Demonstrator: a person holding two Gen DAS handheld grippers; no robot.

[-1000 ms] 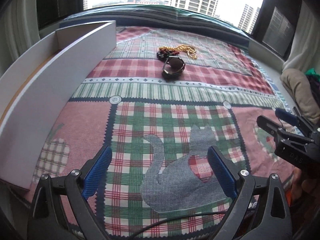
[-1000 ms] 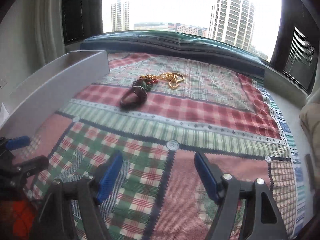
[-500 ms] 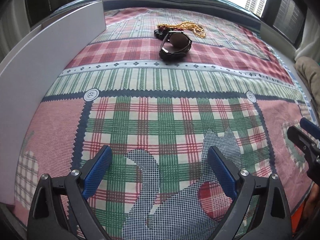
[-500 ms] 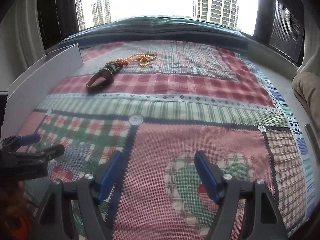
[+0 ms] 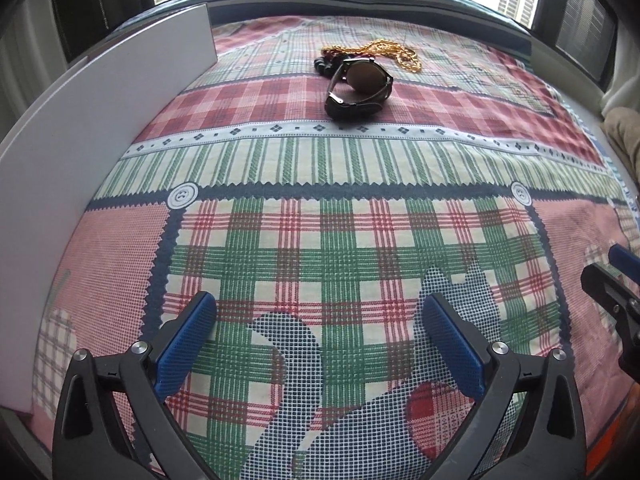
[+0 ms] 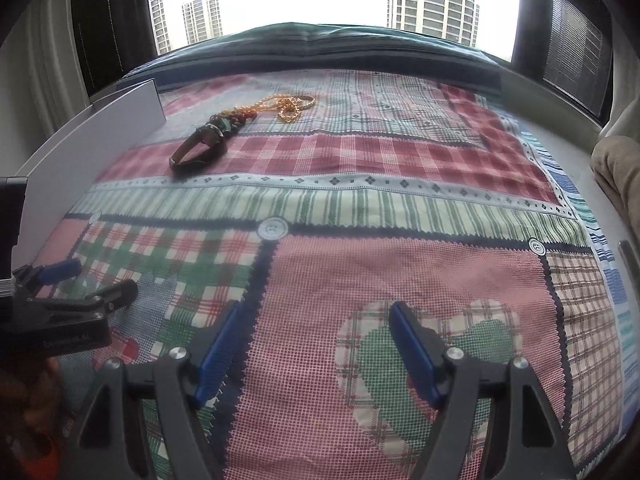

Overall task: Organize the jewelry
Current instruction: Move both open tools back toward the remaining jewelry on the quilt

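Both cameras sat low over a patchwork cloth, each looking forward and downward past its own pair of blue-padded fingers toward a window with tower blocks beyond. The left view stood close to a grey box wall on its left side, and the right gripper poked in at its right edge. The right view looked from further right, with the left gripper at its left edge. Both views shared the cloth, the box wall, and the far-off watch and gold chain.
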